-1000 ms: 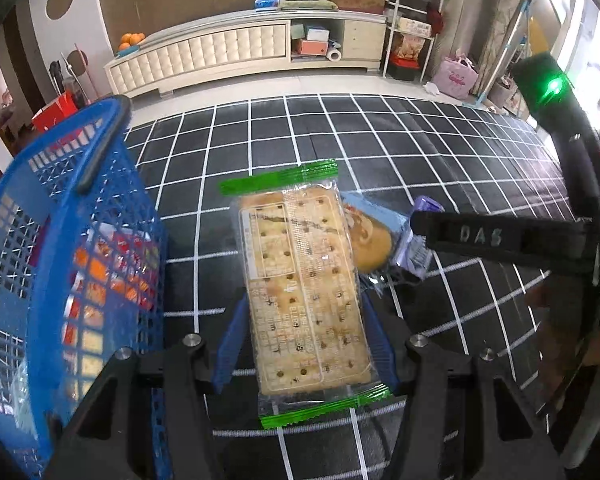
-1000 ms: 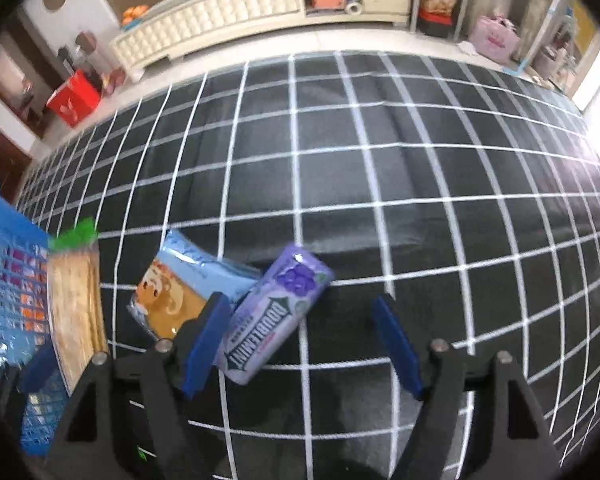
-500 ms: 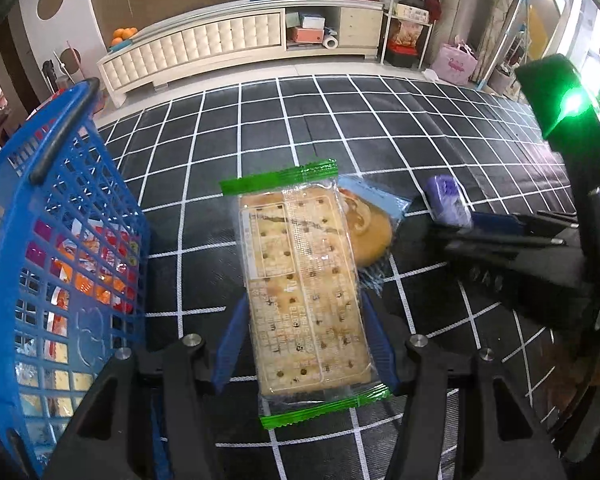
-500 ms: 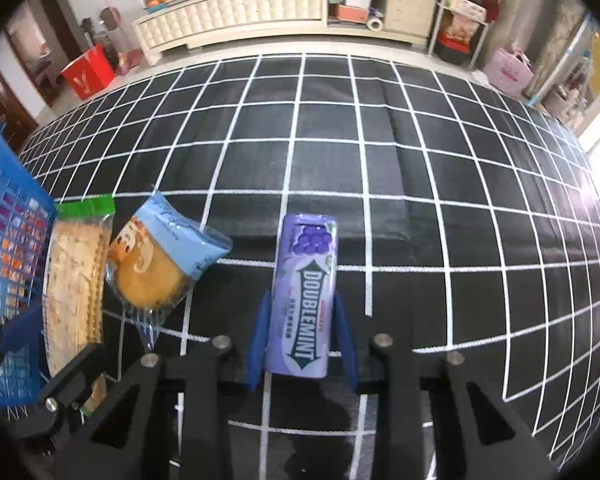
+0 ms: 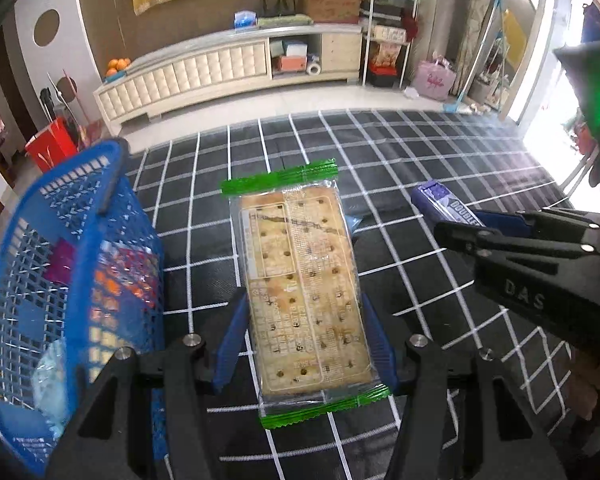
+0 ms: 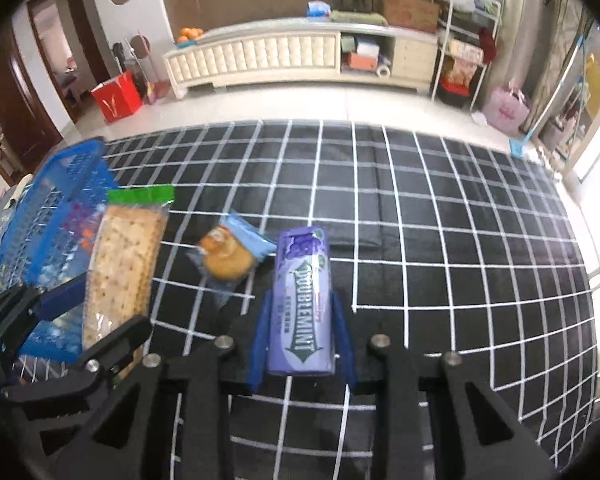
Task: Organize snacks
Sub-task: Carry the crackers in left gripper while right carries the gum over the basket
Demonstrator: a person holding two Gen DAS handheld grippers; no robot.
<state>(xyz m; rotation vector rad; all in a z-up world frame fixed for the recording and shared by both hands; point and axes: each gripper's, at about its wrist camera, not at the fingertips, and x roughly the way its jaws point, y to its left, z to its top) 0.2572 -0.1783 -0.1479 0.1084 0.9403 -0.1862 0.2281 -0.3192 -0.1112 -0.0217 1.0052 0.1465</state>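
My left gripper (image 5: 302, 308) is shut on a clear pack of crackers (image 5: 300, 280) with green ends, held above the mat next to a blue basket (image 5: 80, 216). The basket holds several snack packets. My right gripper (image 6: 301, 304) is shut on a purple Doublemint gum pack (image 6: 302, 292), which is lifted off the mat. In the left wrist view the gum pack (image 5: 440, 200) and right gripper (image 5: 480, 224) show at the right. A pastry in a blue-and-clear wrapper (image 6: 230, 256) lies on the mat between the two grippers. The right wrist view also shows the crackers (image 6: 124, 264) and basket (image 6: 60, 184) at the left.
A black mat with a white grid (image 6: 420, 220) covers the surface. Beyond it are a pale floor, a long white cabinet (image 6: 260, 56), a red bag (image 6: 116, 96), a pink bag (image 6: 504, 110) and a shelf rack (image 6: 464, 48).
My right gripper closed on the gum pack, turned it lengthwise and lifted it off the mat. The left gripper rose a little with the crackers; the pastry stayed on the mat.
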